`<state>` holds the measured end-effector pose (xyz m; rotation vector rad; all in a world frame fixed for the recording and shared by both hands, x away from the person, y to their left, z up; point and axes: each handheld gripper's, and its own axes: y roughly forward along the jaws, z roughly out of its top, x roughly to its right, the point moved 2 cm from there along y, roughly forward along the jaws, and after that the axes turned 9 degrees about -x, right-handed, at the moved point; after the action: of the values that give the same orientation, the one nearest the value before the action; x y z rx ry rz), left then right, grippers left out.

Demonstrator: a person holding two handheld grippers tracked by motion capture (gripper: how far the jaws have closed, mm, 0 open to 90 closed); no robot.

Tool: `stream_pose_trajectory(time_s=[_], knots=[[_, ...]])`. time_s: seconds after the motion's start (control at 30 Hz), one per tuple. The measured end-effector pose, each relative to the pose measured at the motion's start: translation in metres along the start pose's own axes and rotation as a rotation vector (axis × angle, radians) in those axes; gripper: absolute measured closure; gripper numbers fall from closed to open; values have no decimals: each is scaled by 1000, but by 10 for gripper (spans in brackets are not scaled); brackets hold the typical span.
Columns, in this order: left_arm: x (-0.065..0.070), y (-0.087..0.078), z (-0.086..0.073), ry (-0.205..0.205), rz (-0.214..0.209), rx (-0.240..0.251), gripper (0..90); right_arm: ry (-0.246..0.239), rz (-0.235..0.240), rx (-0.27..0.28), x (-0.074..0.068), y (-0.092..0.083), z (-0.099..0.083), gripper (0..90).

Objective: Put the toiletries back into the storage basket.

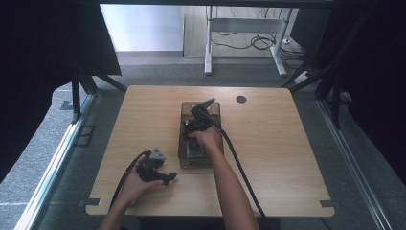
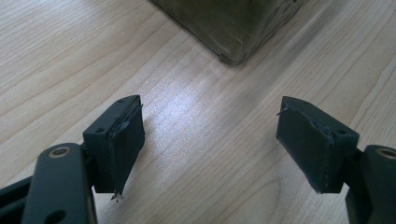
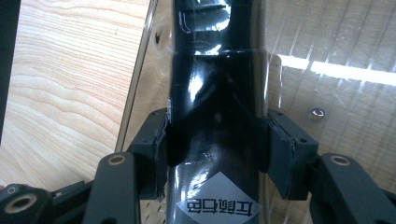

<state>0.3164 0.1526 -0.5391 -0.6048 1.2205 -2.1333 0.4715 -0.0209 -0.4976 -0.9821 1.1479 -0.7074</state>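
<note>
A clear brownish tray (image 1: 182,143) lies at the middle of the wooden table (image 1: 287,158). Over it, my right gripper (image 1: 195,125) is shut on a glossy black object (image 1: 203,106) whose far end tilts upward. In the right gripper view, both pads (image 3: 280,149) press the sides of the black object (image 3: 217,93), which carries a grey diamond label (image 3: 219,203). My left gripper (image 1: 168,178) rests low near the table's front left, open. In the left gripper view, the left gripper (image 2: 210,135) holds nothing between its jaws and faces a corner of the tray (image 2: 233,37).
A dark round hole (image 1: 241,99) sits in the table's far right area. Bare wood lies on both sides of the tray. A small screw head (image 3: 317,112) shows on the tray's clear floor (image 3: 336,46). Beyond the table stand a white desk frame (image 1: 244,28) and cables on the floor.
</note>
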Motion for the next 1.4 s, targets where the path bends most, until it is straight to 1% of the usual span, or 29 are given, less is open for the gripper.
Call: stream_pose_trajectory(time_s=[0.03,0.07,0.3,0.5,0.6,0.63,0.77,0.93,1.0,1.1,1.13,1.2,1.27,1.4], knots=[[0,0,0,2,1,-1,238,2,-2,-1,0,1,0,460],[0,0,0,-8,0,1,238,5,-2,1,0,2,0,460],[1,0,0,-12,-1,2,238,19,-2,-7,2,7,-1,458],[1,0,0,-16,-3,3,238,32,-15,-9,4,9,-3,456],[1,0,0,-15,-4,5,238,44,0,-11,5,11,-4,455],[1,0,0,-7,-2,5,238,45,1,-10,5,11,-4,454],[1,0,0,-9,-3,6,238,50,-3,-13,5,13,-4,453],[0,0,0,-7,-1,4,238,52,-10,-27,6,17,-6,450],[0,0,0,-4,-2,1,238,56,-5,-32,7,18,-7,448],[1,0,0,-3,-1,0,238,65,-11,-49,7,21,-8,434],[1,0,0,-4,-1,1,238,63,-16,-43,8,20,-8,440],[1,1,0,-5,-1,2,238,71,11,-36,7,16,-8,417],[2,1,1,-14,-3,7,238,63,1,-38,6,12,-9,408],[2,1,1,-6,0,-2,238,47,-13,-21,7,3,-11,384]])
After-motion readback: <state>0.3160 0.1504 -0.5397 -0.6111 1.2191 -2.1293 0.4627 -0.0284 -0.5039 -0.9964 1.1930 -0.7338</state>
